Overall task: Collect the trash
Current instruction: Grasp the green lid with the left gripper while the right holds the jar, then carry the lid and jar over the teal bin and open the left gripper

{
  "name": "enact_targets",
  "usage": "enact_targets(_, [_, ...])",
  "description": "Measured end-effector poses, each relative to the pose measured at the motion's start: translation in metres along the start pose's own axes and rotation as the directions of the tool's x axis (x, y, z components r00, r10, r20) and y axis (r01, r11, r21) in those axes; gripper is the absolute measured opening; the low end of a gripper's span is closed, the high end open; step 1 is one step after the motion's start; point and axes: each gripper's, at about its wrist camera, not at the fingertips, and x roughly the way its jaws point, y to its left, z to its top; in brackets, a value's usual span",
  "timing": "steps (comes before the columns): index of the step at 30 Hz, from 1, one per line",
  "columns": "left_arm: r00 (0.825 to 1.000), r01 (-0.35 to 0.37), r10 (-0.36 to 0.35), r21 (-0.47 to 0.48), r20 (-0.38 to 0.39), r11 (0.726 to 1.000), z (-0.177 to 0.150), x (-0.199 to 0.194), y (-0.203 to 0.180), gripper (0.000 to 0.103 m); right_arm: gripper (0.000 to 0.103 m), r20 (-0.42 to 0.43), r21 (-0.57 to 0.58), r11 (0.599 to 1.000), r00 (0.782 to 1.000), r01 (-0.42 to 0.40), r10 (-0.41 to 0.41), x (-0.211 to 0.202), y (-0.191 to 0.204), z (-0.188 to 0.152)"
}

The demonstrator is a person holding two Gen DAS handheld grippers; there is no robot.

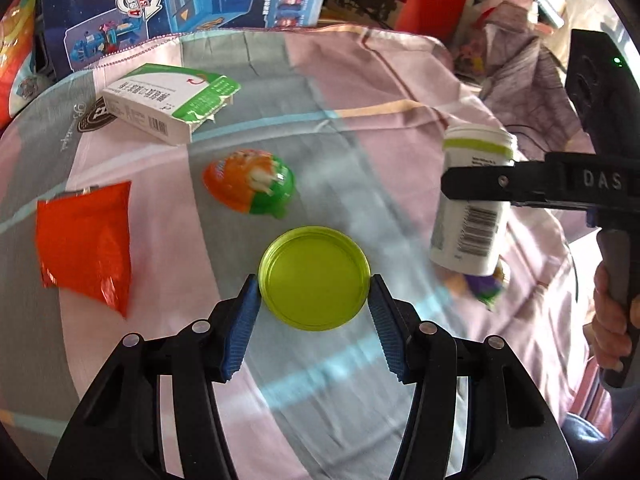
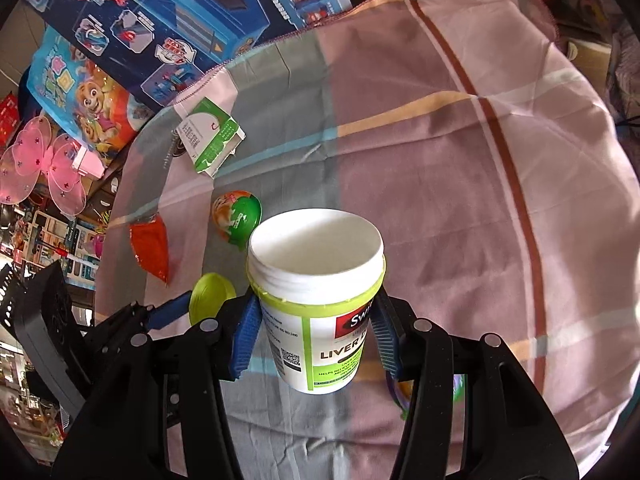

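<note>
My left gripper [image 1: 314, 292] is shut on a lime-green round lid [image 1: 314, 278], held above the plaid cloth. My right gripper [image 2: 316, 316] is shut on an open white supplement jar [image 2: 316, 292] with a green label, held upright above the cloth; the jar also shows in the left wrist view [image 1: 472, 196]. On the cloth lie a red foil wrapper [image 1: 86, 240], an orange-and-green egg-shaped capsule [image 1: 250, 186] and a torn white-and-green carton [image 1: 170, 100]. The lid shows in the right wrist view [image 2: 210, 296], left of the jar.
A small purple-and-green wrapper [image 1: 486, 286] lies under the jar. Blue toy boxes [image 1: 180, 0] stand behind the cloth. Clothes and clutter [image 1: 520, 60] pile up at the right. Pink toy wings [image 2: 44, 160] and shelves sit at the left.
</note>
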Motion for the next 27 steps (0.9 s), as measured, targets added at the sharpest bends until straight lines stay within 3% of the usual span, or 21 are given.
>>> enact_targets(11, [0.999,0.040,-0.041,0.046,0.018,0.998,-0.012,-0.027,-0.052,0.056,0.048,0.054,0.083,0.996,0.998,0.034,-0.039,-0.061,-0.044,-0.038])
enact_targets(20, [0.993,0.101,-0.109,0.164,0.044,0.981,-0.006,-0.042,-0.137,0.056,0.048,0.134,0.168,0.985,0.989,0.045,-0.068,-0.125,-0.102,-0.074])
enact_targets(27, [0.989,0.141,-0.149,0.260,0.013,0.955,-0.003,-0.033,-0.208,0.056,0.048,0.182,0.248,0.967,0.978,0.052,-0.099,-0.167,-0.161,-0.102])
